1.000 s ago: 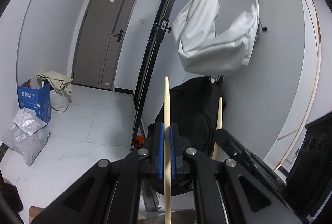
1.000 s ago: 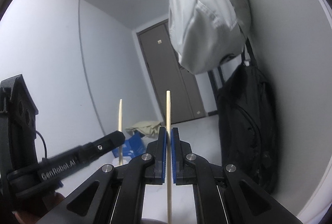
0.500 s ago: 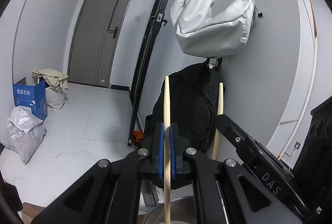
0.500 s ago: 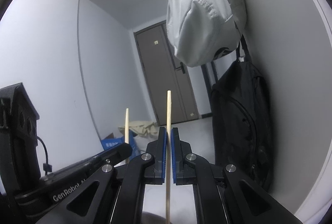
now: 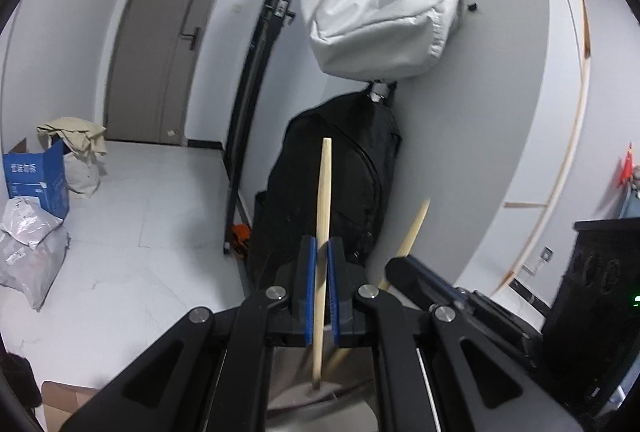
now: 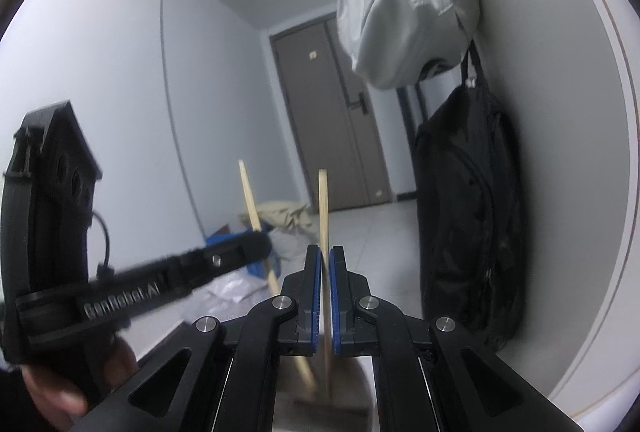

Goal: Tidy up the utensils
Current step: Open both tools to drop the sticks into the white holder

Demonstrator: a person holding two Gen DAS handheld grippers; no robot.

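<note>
My left gripper (image 5: 319, 256) has its blue pads slightly apart around a pale wooden chopstick (image 5: 323, 200) that stands upright with its lower end in a metal container (image 5: 352, 392) below the fingers. The right gripper (image 5: 404, 268) shows beside it with a second, tilted chopstick (image 5: 416, 226). In the right wrist view my right gripper (image 6: 325, 264) has its pads a little apart around its chopstick (image 6: 323, 208), whose lower end reaches into the container (image 6: 348, 388). The left gripper (image 6: 248, 246) and its leaning chopstick (image 6: 250, 194) are at the left.
A black backpack (image 5: 332, 188) leans on the white wall under a hanging grey-white bag (image 5: 384, 20). A black stand (image 5: 256, 80), a grey door (image 5: 160, 36), a blue carton (image 5: 36, 176) and plastic bags (image 5: 28, 240) stand on the tiled floor.
Both grippers have tipped downward and lowered the chopsticks into the metal container. The pads have parted a little and the chopsticks now lean loosely.
</note>
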